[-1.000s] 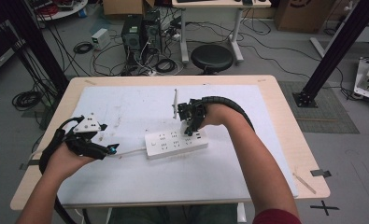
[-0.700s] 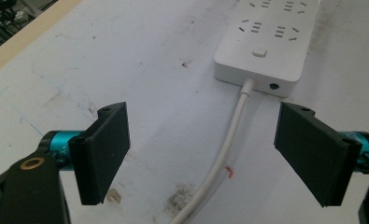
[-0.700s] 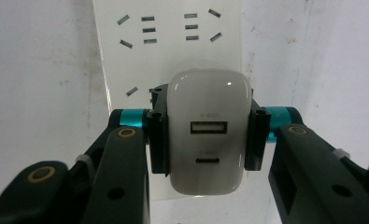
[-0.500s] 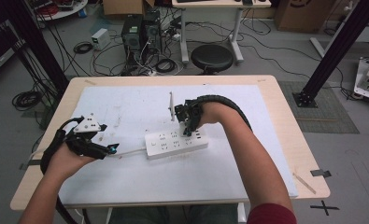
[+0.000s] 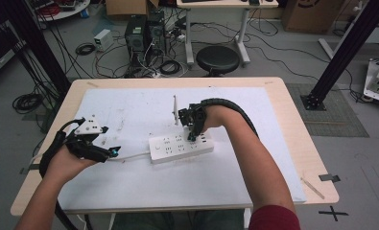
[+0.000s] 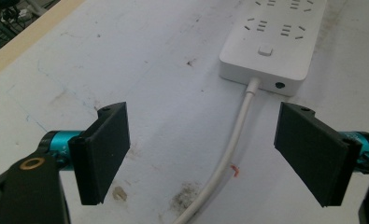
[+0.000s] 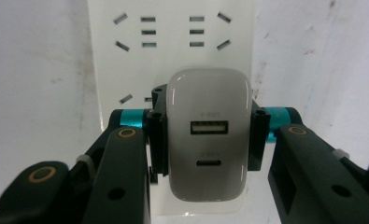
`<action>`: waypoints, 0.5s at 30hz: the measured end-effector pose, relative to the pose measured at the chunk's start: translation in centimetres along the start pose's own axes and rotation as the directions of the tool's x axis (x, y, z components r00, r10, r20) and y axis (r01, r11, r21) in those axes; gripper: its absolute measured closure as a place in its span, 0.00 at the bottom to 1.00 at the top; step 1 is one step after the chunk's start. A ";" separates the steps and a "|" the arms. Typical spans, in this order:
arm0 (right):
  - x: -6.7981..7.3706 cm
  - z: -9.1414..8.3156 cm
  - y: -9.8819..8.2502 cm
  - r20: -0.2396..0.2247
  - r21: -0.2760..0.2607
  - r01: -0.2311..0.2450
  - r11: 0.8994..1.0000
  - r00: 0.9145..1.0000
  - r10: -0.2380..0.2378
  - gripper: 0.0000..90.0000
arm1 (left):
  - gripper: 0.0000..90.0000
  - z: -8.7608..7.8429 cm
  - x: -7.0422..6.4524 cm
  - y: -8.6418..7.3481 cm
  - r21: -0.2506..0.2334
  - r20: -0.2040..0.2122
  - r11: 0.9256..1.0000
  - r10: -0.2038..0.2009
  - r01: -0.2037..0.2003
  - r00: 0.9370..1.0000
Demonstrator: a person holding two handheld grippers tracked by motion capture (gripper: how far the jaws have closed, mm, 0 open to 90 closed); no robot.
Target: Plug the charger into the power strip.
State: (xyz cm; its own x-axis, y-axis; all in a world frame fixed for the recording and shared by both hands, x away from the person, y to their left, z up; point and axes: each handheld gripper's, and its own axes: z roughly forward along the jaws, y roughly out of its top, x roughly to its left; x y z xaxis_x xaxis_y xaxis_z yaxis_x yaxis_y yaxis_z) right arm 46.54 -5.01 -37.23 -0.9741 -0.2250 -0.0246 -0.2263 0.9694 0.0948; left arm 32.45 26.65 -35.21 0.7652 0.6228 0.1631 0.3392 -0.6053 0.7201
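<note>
A white power strip [image 5: 180,147] lies on the white sheet at mid-table, and its cable [image 5: 132,156] runs off to the left. My right gripper [image 5: 193,135] points down onto the strip's right half. It is shut on a white USB charger [image 7: 209,135], which is pressed between both pads over the strip's sockets [image 7: 173,32]. Whether its pins are seated, I cannot tell. My left gripper [image 5: 111,152] rests low at the left with its jaws open wide. In the left gripper view, the cable [image 6: 238,126] passes untouched between its pads [image 6: 108,149], and the strip's switch end [image 6: 266,51] lies just ahead.
The white sheet [image 5: 129,110] covers most of the wooden table [image 5: 297,143]. A strip of tape [image 5: 312,188] lies near the table's right front corner. Beyond the far edge stand a black stool [image 5: 218,60], computer towers [image 5: 141,33] and floor cables.
My right gripper has shifted slightly left and down over the strip with the charger in it. The left gripper has not moved.
</note>
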 end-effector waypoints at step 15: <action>0.0 0.1 -0.2 0.008 -0.021 -0.002 1.000 1.000 0.002 0.70 | 0.20 0.2 -0.3 0.6 -0.010 0.007 1.000 0.007 -0.007 1.000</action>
State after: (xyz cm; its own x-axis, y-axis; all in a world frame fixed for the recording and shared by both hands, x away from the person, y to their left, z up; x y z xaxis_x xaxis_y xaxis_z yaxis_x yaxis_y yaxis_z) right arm 46.56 -5.24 -37.35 -0.9744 -0.2223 -0.0325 -0.2246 0.9675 0.1162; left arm 32.55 26.03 -34.97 0.7711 0.6153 0.1637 0.3282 -0.6043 0.7260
